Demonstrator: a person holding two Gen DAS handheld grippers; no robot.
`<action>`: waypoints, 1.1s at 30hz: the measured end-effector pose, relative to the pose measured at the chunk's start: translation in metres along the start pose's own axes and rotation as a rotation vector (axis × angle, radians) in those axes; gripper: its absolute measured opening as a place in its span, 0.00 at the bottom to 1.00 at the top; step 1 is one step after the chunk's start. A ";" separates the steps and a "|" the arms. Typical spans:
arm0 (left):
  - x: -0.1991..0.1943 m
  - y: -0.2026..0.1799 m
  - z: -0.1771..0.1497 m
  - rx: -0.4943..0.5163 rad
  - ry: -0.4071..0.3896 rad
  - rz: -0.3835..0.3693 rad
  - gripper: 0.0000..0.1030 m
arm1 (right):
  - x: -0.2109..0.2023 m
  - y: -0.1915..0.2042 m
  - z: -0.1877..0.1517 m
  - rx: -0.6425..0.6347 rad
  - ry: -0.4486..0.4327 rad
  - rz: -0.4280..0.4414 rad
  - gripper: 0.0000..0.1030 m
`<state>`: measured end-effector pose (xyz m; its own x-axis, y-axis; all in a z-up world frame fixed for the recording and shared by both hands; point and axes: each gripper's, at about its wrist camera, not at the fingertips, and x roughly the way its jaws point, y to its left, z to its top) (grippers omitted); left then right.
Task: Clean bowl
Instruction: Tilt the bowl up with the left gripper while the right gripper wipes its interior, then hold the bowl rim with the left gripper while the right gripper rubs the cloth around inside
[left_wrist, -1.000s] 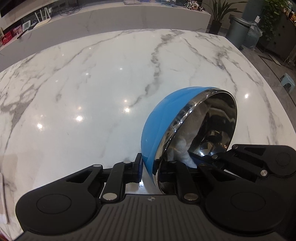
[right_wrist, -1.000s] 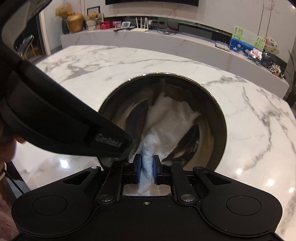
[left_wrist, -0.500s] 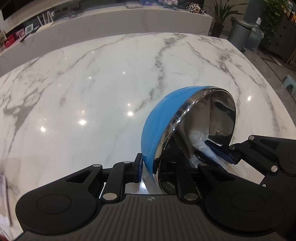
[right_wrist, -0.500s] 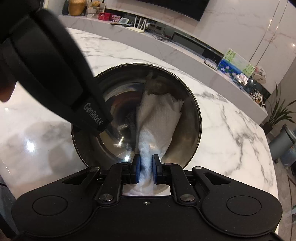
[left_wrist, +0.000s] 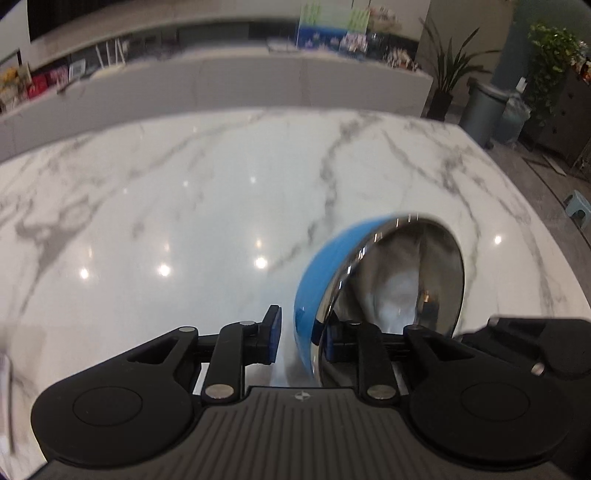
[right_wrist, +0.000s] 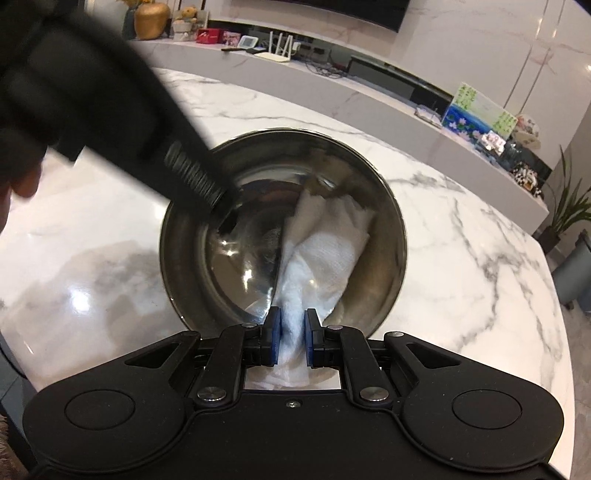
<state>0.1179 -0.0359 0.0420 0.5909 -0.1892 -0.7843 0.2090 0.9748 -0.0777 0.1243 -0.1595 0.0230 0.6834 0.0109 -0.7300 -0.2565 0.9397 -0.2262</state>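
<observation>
At lower right of the left view, the bowl (left_wrist: 388, 280) stands tilted over the table (left_wrist: 184, 206), its rim between the left gripper's (left_wrist: 303, 339) spread jaws. Blue outside, mirror steel inside, it looks light, stiff and slippery; the rim suits gripping. The right gripper (right_wrist: 291, 334) pinches a soft towel (right_wrist: 325, 251) inside.

- We see bright indoor light from above, with small white glints on the marble table (left_wrist: 207, 206) ahead of the jaws.
- The left wrist view is smeared with motion blur, the bowl (left_wrist: 388, 280) rim worst.
- Fisheye bends both views' edges.
- The right view is sharper; the dark blurred left gripper (right_wrist: 218, 206) looms up left.
</observation>
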 end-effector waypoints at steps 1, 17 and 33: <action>0.000 -0.001 0.001 0.009 -0.005 0.003 0.22 | -0.001 0.000 0.000 0.000 0.001 0.002 0.10; 0.029 0.016 0.021 -0.003 0.110 0.012 0.08 | -0.010 -0.016 0.039 -0.042 0.049 0.053 0.10; 0.048 0.033 0.028 -0.022 0.169 -0.036 0.11 | 0.043 -0.028 0.095 -0.123 0.409 0.257 0.11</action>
<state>0.1752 -0.0162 0.0193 0.4433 -0.2032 -0.8730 0.2097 0.9704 -0.1194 0.2261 -0.1533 0.0593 0.2694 0.0787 -0.9598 -0.4770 0.8767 -0.0620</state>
